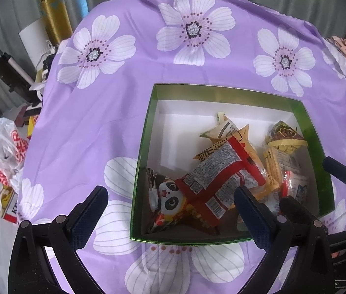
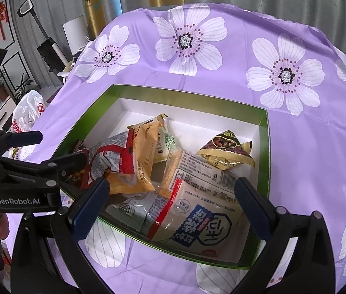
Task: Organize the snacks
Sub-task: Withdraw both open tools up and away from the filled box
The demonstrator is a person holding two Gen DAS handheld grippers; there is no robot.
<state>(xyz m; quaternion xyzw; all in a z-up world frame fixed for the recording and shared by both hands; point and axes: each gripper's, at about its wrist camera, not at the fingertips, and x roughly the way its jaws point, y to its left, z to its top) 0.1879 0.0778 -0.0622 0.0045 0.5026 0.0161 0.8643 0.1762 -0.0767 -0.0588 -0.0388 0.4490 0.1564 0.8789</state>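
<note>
Leftmost, beyond the tabletop edge, we see a crinkled white plastic bag (image 1: pixel 4 147) with red print, partly cut off. Glossy purple cloth (image 1: pixel 128 112) with big white flowers covers the tabletop. On it sits a square box (image 1: pixel 146 132) with shiny green walls and a white inside, holding the snacks. Our left claw (image 1: pixel 170 218) is spread wide with nothing in it, one finger over the cloth, the other over the box's near edge, hiding part of a red-and-grey packet (image 1: pixel 212 181); a panda packet (image 1: pixel 168 201) lies beside that. Our right claw (image 2: pixel 171 208) also gapes, unloaded, straddling a white packet (image 2: pixel 197 220) with blue lettering. Farther right, a yellow triangular packet (image 2: pixel 226 152) lies near the box's right wall. Packets beneath the heap are hard to make out.
</note>
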